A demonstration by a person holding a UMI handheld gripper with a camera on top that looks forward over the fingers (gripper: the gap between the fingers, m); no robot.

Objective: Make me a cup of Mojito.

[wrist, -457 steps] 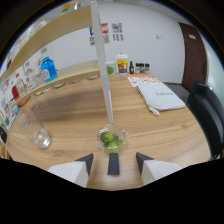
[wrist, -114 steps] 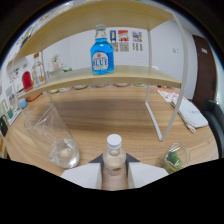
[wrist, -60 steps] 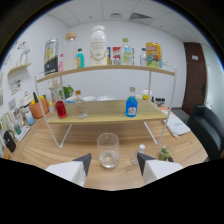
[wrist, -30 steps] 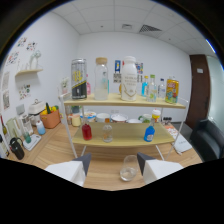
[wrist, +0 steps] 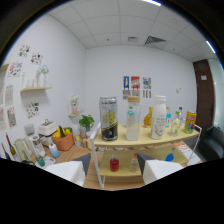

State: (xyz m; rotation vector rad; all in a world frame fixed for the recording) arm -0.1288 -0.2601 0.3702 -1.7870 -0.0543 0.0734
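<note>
My gripper (wrist: 113,172) is raised and faces a two-level wooden shelf rack (wrist: 150,144). Its white fingers (wrist: 67,172) stand open with nothing between them. Beyond them, the top level carries a dark canister (wrist: 108,119), a clear bottle (wrist: 132,119), a white bottle (wrist: 159,117) and several smaller bottles (wrist: 176,123) further right. On the lower level stand a small red bottle (wrist: 114,164) and a blue bottle (wrist: 170,156). No glass or cup shows in this view.
A potted plant (wrist: 86,121) and an orange basket (wrist: 63,140) sit to the left of the rack. A wall shelf (wrist: 35,89) hangs above them. Posters (wrist: 135,83) are on the back wall and a dark door (wrist: 205,95) is at the right.
The view has risen and tilted up away from the table. The glass that stood just ahead of the fingers has dropped out of sight, and the rack looks farther off.
</note>
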